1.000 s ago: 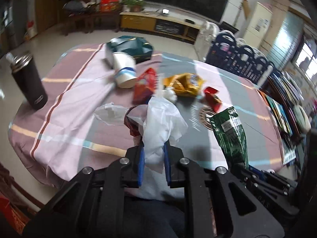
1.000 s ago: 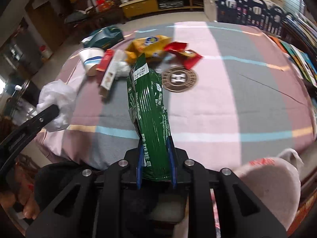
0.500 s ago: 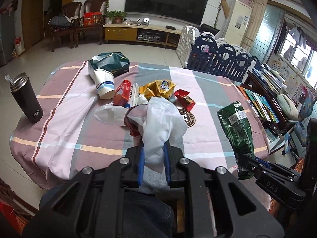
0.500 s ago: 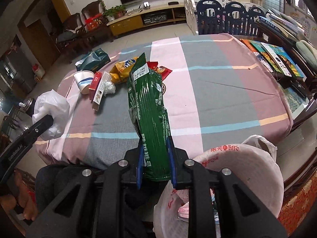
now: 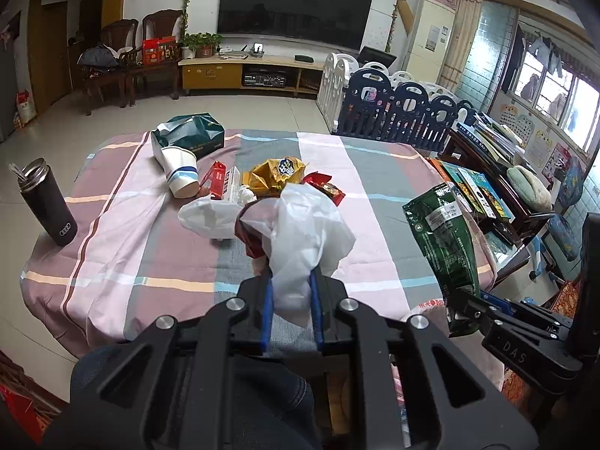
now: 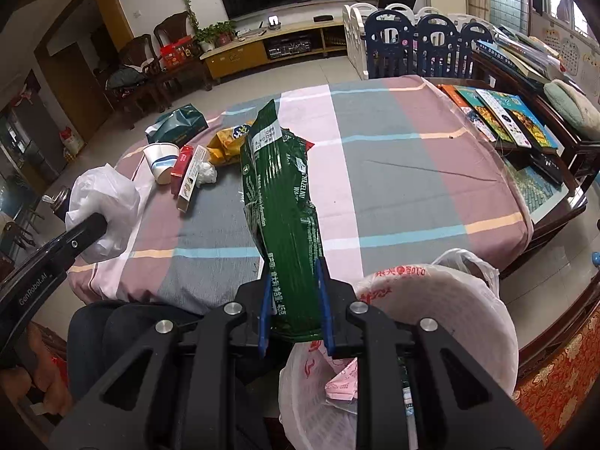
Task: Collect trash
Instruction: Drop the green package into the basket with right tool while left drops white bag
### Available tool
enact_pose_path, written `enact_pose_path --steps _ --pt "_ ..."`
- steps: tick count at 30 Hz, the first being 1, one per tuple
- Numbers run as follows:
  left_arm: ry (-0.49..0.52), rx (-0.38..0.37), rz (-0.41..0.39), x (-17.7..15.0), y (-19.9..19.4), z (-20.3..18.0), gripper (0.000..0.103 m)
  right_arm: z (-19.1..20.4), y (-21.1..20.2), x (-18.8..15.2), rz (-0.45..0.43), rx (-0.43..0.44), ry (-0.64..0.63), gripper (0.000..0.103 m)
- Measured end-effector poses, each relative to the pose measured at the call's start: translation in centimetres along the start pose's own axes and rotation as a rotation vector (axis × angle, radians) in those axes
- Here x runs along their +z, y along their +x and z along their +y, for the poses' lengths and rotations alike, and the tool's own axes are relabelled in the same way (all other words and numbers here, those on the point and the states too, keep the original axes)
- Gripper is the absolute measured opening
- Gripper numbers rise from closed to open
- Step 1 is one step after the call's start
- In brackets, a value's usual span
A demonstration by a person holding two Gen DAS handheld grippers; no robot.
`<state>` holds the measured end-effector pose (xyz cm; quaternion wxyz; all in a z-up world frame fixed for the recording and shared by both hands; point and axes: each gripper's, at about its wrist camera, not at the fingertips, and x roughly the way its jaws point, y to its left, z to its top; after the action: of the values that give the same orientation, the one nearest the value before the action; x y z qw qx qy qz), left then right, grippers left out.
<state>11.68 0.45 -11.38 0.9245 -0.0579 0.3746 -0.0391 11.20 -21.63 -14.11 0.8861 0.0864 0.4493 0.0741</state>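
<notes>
My left gripper is shut on a crumpled white plastic bag with a dark red wrapper in it, held above the near table edge. My right gripper is shut on a green snack bag, held upright over a bin lined with a white plastic bag below the table edge. The green bag also shows in the left wrist view. On the striped tablecloth lie a paper cup, a red and white box, a yellow snack bag and a red wrapper.
A black tumbler stands at the table's left edge. A dark green bag lies at the far side. Books lie on a low table to the right. A playpen fence stands behind.
Both grippers have drawn back and up from the table with their loads. The lined bin has come into the right wrist view, below the green bag.
</notes>
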Motion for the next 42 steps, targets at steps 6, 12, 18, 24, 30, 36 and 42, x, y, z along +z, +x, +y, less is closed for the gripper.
enact_pose_path --steps 6,12,18,24,30,36,42 --pt "-0.011 0.000 0.012 0.0 0.6 0.3 0.017 0.1 0.3 0.1 0.005 -0.002 0.007 0.022" --pt "-0.014 -0.005 0.023 -0.2 1.2 0.5 0.017 0.2 0.5 0.1 0.011 -0.005 0.006 0.022" --pt "-0.013 -0.003 0.025 -0.3 1.4 0.5 0.017 0.4 0.6 0.0 0.015 -0.003 -0.001 0.022" --pt "-0.013 -0.048 0.047 -0.4 1.8 -0.3 0.017 -2.2 -1.5 -0.9 0.013 -0.055 -0.020 0.022" --pt "0.039 -0.080 0.062 -1.0 2.0 -2.4 0.017 -8.4 -1.5 -4.6 0.111 -0.172 0.060 0.022" --pt "0.118 -0.141 0.096 -2.1 2.4 -5.7 0.017 -12.2 1.5 -10.1 0.286 -0.258 0.131 0.023" --pt "0.195 -0.214 0.141 -3.5 3.1 -9.0 0.017 -12.9 1.7 -10.7 0.306 -0.264 0.152 0.066"
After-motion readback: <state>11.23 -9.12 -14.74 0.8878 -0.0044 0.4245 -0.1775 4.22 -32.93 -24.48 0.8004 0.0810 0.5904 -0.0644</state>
